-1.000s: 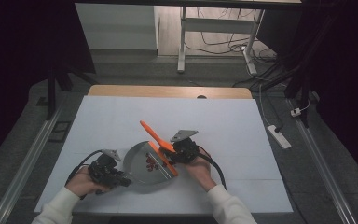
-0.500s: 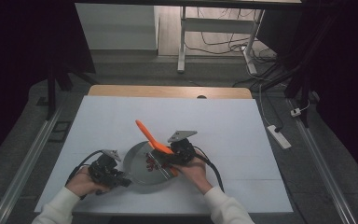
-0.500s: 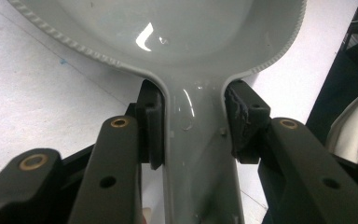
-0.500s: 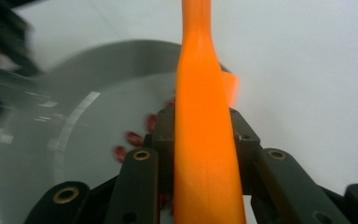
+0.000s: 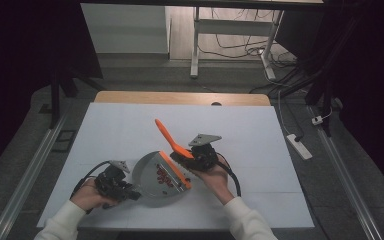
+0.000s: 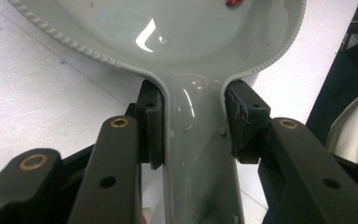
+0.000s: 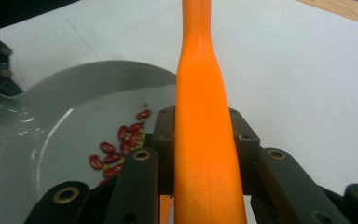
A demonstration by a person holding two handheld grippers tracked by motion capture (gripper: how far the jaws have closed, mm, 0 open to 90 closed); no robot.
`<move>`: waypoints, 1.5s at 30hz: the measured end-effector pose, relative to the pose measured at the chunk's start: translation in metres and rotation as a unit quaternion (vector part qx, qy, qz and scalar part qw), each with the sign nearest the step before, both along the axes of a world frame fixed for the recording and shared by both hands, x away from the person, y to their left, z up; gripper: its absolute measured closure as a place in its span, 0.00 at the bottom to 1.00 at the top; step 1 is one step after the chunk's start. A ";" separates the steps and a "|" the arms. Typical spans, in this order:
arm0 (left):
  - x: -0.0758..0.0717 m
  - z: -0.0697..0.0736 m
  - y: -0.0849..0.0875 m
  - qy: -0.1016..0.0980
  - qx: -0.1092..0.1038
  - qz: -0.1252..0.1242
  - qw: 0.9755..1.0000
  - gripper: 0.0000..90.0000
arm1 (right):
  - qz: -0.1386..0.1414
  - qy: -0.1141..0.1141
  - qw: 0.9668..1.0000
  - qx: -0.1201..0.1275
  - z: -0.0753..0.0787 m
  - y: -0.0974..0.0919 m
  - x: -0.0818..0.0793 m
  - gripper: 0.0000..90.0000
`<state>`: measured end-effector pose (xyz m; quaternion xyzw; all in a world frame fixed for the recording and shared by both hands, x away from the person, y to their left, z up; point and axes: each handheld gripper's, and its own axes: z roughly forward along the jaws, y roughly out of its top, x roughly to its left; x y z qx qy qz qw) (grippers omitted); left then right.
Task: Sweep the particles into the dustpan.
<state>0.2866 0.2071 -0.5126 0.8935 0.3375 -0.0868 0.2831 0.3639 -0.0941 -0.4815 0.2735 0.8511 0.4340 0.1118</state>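
Your left gripper (image 5: pixel 130 192) is clamped on the handle of the grey pan (image 5: pixel 152 175); in the left gripper view both pads (image 6: pixel 151 123) press the handle's sides. The pan's handle (image 6: pixel 198 154) points back toward you and to the left, its bowl toward the table's middle; it lies on the near part of the white table (image 5: pixel 240 135), just left of centre. Red beans (image 5: pixel 163 176) lie loose in the bowl, near its right side.

Your right gripper (image 5: pixel 180 159) is closed on the orange brush (image 5: pixel 169 136). The brush's long axis runs diagonally: the handle end points up, away from you and to the left, and the head (image 5: pixel 176 171) is down at the pan's right edge, by the beans.

The tabletop is white with a wooden strip (image 5: pixel 180 97) at the far edge. Beyond it are a grey floor, a white desk frame (image 5: pixel 196 45), cables and a power strip (image 5: pixel 298 146) on the right. The room around is dark.
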 end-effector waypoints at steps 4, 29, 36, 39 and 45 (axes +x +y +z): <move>-0.001 0.001 0.000 0.001 -0.004 0.003 1.000 0.68 | -0.009 -0.001 1.000 -0.010 -0.002 -0.005 0.002 0.78; -0.014 0.006 -0.003 -0.006 0.009 -0.012 1.000 0.68 | -0.063 0.002 0.997 -0.035 -0.020 -0.057 -0.024 0.78; -0.017 0.006 -0.008 -0.005 0.009 -0.019 1.000 0.68 | -0.060 0.001 0.998 -0.026 -0.021 -0.051 -0.027 0.78; -0.017 0.005 -0.010 -0.005 0.011 -0.024 1.000 0.68 | -0.055 -0.001 0.998 -0.022 -0.022 -0.048 -0.028 0.78; -0.018 0.005 -0.013 -0.005 0.011 -0.027 1.000 0.68 | -0.047 -0.003 0.999 -0.020 -0.023 -0.039 -0.033 0.78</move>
